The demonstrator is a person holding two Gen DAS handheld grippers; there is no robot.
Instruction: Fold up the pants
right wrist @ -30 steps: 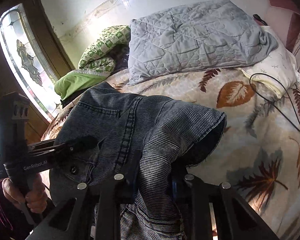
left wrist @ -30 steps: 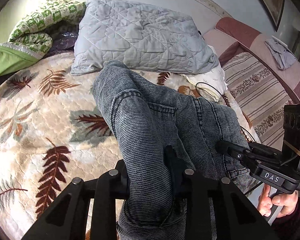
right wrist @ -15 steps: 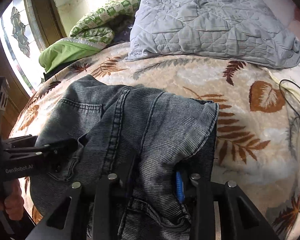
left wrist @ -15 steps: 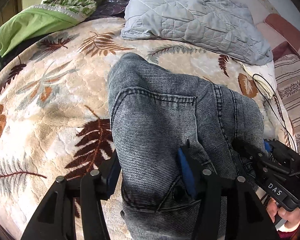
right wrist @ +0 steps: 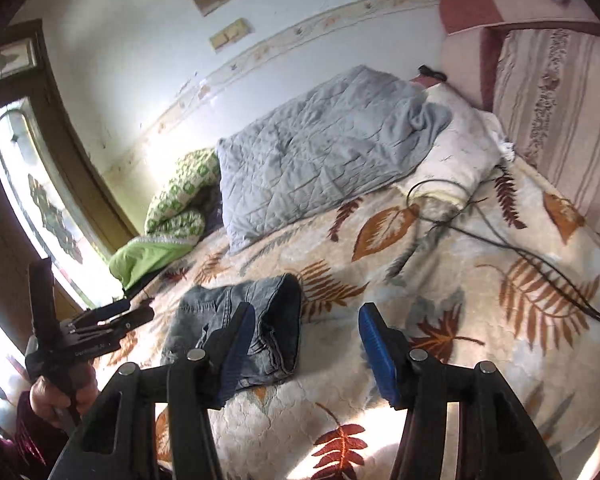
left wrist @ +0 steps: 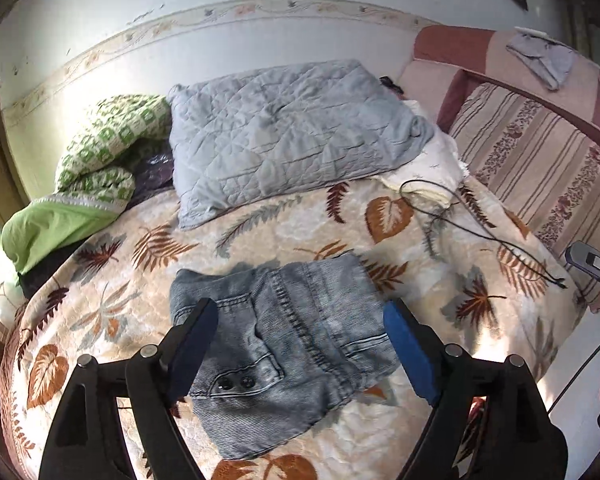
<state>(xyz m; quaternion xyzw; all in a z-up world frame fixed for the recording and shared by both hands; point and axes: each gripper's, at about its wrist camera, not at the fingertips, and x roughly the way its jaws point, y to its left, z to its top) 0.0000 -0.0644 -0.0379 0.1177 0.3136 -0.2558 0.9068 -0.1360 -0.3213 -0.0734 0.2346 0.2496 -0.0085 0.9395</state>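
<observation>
1. Currently the left hand-held gripper (left wrist: 298,336) hangs above the bed (left wrist: 260,236) with its blue-padded fingers (left wrist: 406,354) spread wide and nothing between them.
2. Directly ahead of and below that spread pair, the pants (left wrist: 284,344) lie on the leaf-patterned bedspread as a compact folded bundle of grey-blue denim, two dark buttons facing up on the near side.
3. Likewise the right hand-held gripper (right wrist: 306,348) is spread apart and holds nothing; the pants (right wrist: 240,332) sit just ahead of its left finger, which overlaps the bundle's near edge in this view.
4. Seen from the right wrist, the left hand-held gripper (right wrist: 140,312) is to the left of the pants, gripped by a hand (right wrist: 60,396); whether it touches the cloth cannot be told.
5. Farther ahead of both tools a grey quilted pillow (left wrist: 284,136) rests at the head of the bed, with a green patterned blanket (left wrist: 104,156) to its left.
6. Ahead and to the right, a black cable (left wrist: 476,224) trails across the bedspread.
</observation>
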